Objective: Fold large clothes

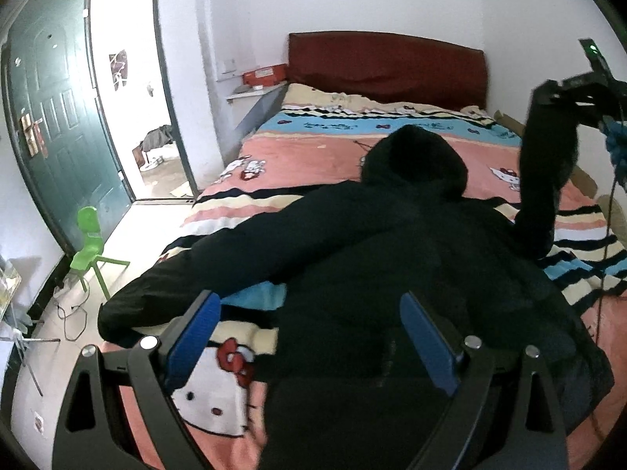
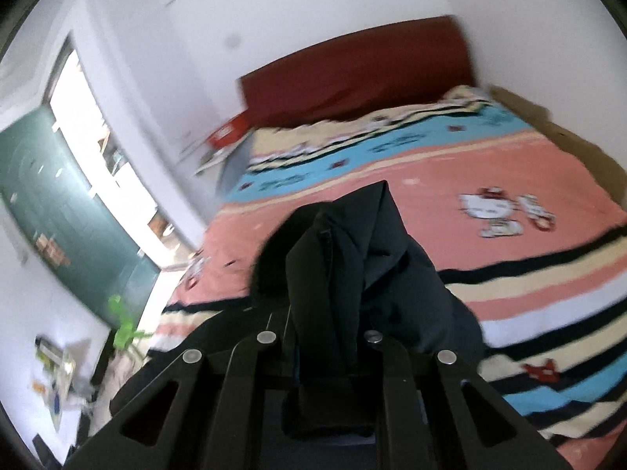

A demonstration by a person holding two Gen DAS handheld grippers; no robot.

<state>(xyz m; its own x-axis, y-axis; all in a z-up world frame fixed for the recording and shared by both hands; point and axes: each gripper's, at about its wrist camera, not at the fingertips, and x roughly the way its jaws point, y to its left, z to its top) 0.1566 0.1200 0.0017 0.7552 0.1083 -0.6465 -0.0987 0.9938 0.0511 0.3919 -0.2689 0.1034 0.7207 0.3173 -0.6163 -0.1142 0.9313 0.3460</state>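
Note:
A black hooded jacket [image 1: 392,254] lies spread on the bed, hood [image 1: 411,156] toward the headboard and one sleeve [image 1: 188,286] stretched out to the left. My left gripper [image 1: 309,301] hovers open over the jacket's lower part, its blue pads [image 1: 192,337] wide apart and holding nothing. At the upper right my right gripper [image 1: 568,90] holds the other sleeve [image 1: 544,180] up off the bed. In the right wrist view the gripper [image 2: 325,344] is shut on that sleeve [image 2: 333,274], and the black cloth drapes over the fingers and hides their tips.
The bed has a pink, blue and striped cartoon sheet [image 1: 313,149] and a dark red headboard [image 1: 388,66]. A green plastic chair [image 1: 92,243] and loose cables [image 1: 70,313] are on the floor to the left. A green door [image 1: 58,129] stands open. An orange box [image 1: 264,74] sits on a shelf.

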